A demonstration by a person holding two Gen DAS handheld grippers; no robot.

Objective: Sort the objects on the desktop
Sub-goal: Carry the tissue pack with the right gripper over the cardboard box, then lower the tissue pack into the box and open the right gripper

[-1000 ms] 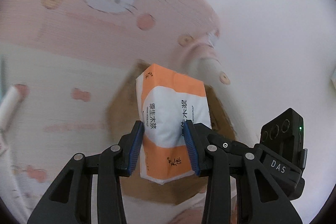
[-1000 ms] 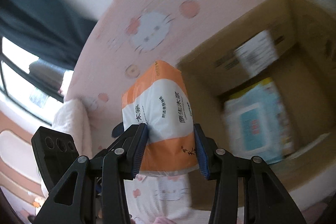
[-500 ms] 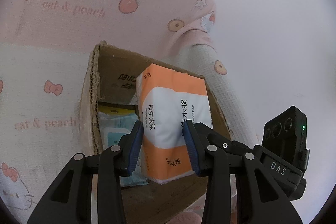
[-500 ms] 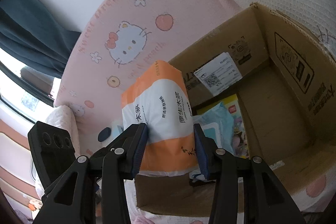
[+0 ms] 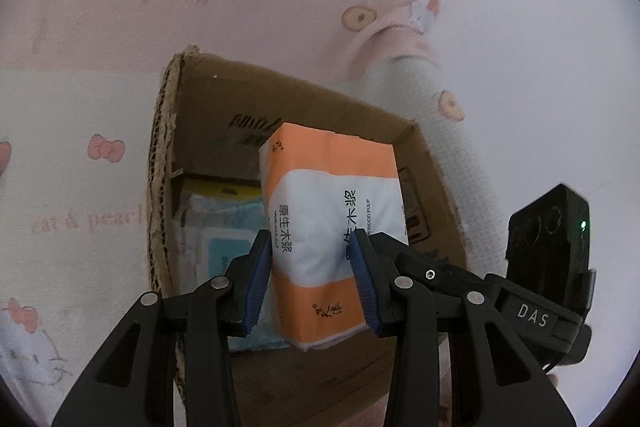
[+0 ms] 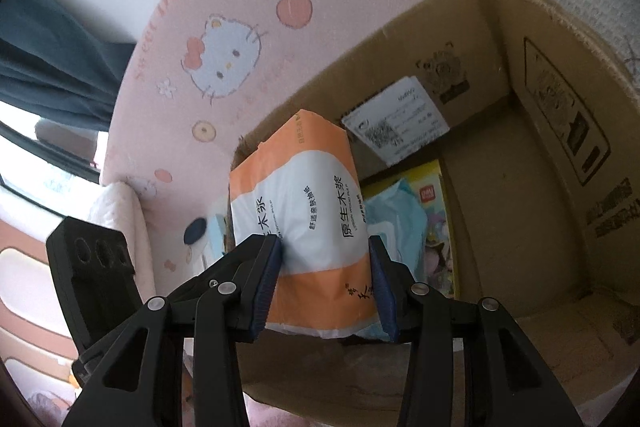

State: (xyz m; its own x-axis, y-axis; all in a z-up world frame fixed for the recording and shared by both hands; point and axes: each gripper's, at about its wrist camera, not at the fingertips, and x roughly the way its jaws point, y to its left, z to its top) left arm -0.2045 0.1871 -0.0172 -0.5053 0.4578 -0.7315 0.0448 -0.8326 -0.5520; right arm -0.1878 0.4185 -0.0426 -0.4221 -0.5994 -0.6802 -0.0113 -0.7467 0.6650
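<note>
Tissue packs: two orange-and-white packs, one clamped in each gripper, both poised over the open cardboard box (image 5: pixel 160 187).
Left gripper (image 5: pixel 312 283): jaws clamped on the left tissue pack (image 5: pixel 332 223); blue pads press into its sides, pack hanging above the box interior.
Right gripper (image 6: pixel 326 287): jaws clamped on the right tissue pack (image 6: pixel 300 211); wrapper visibly dented at the pads.
Box contents: a pale blue wipes pack (image 6: pixel 394 215) and a yellow-edged printed item (image 6: pixel 436 195) lie on the floor of the box.
Surroundings: box rests on pink cartoon-print bedding (image 5: pixel 120 7); no tabletop visible.
Risk, release: soft wrappers may slip or swing on letting go; a pack released too near the wall could catch the rim and tip outside.
Risk, collision: both packs descend into one box; they could knock each other, though their spacing cannot be judged from either view.
Left view only: torn corrugated edge of the near wall.
Right view only: shipping label (image 6: pixel 396 123) on the inner wall, dark curtain (image 6: pixel 52 67), small dark-capped object (image 6: pixel 196 229) outside the box, identity unclear.
</note>
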